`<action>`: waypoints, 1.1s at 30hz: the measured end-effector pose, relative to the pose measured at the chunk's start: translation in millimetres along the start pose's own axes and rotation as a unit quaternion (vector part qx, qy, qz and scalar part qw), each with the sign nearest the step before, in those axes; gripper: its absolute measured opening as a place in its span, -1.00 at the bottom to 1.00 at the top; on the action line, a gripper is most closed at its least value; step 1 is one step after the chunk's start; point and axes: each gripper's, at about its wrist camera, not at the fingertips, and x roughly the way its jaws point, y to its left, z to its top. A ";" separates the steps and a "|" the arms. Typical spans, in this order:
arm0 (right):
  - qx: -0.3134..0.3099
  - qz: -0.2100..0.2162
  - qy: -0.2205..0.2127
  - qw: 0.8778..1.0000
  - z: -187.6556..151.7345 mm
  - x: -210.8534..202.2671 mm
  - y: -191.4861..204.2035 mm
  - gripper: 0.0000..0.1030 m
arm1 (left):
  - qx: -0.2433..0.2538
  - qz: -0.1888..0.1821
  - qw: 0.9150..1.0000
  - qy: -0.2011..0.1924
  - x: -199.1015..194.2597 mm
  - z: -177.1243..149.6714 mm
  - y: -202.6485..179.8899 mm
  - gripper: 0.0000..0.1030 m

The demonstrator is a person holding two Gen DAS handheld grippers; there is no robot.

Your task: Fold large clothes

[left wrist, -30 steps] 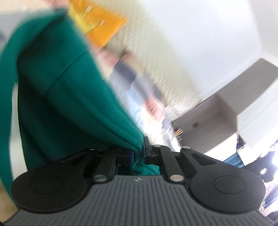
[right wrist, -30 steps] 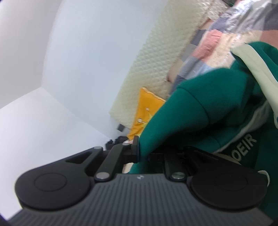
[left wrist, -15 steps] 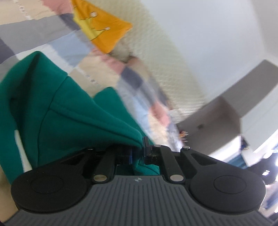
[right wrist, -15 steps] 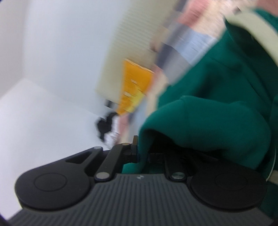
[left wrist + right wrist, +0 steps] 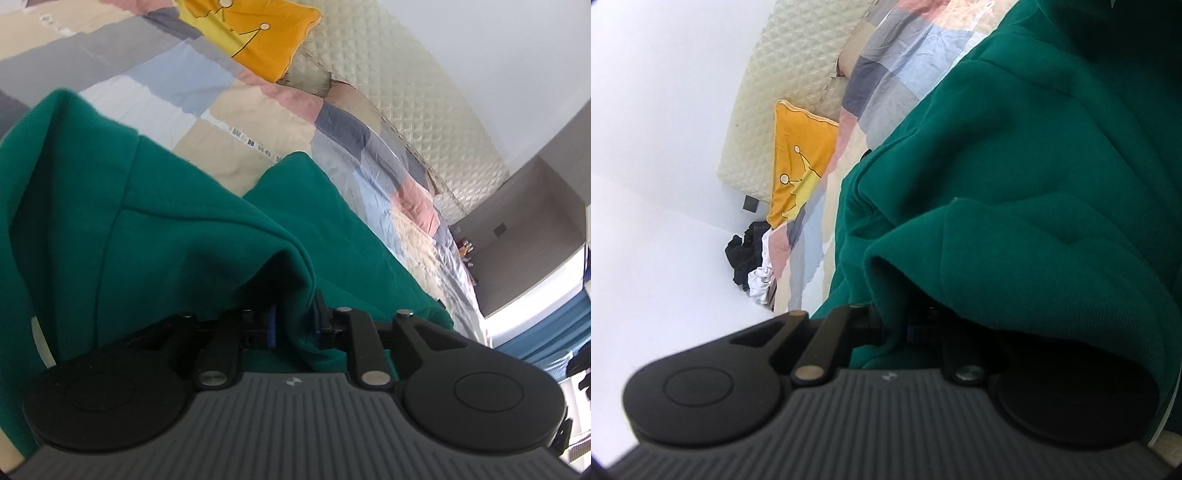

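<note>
Fabric in both claws, and I judge this the carry-over part of the fold. My left claw (image 5: 291, 325) is clamped on a ridge of the green sweatshirt (image 5: 155, 229), jaws drawn nearly together with cloth pinched between them. My right claw (image 5: 895, 328) is the same, closed on a thick rolled fold of that sweatshirt, which drapes over the claw's right side and hides one finger.

To do this well, I reckon I should keep both grips level and at matching tension, so the held edge comes down straight, not skewed, and lower it slowly so the bulk settles flat before I let go. Loose heavy knit sags, so a dropped corner would bunch up.

The sweatshirt lies on the bed's patchwork quilt (image 5: 236, 122), partly lifted where I hold it. Beyond the sweatshirt sits a yellow pillow (image 5: 258, 33) against the quilted cream headboard (image 5: 413, 99); past the pillow, some dark and white clothes (image 5: 750, 254) are heaped by the wall.
</note>
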 end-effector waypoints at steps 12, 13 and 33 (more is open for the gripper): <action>-0.039 0.038 -0.022 0.998 -19.9 -27.6 22.8 0.19 | 0.095 -0.006 0.995 -0.024 -76.7 -56.3 -47.6 0.48; -0.045 0.044 -0.026 0.998 -21.8 -32.6 26.1 0.44 | 0.109 -0.007 0.994 -0.022 -80.8 -63.5 -54.6 0.48; -0.129 -0.038 -0.135 0.982 -19.4 -83.1 36.5 0.70 | 0.541 0.064 0.838 -0.015 -18.6 -177.5 -188.9 0.79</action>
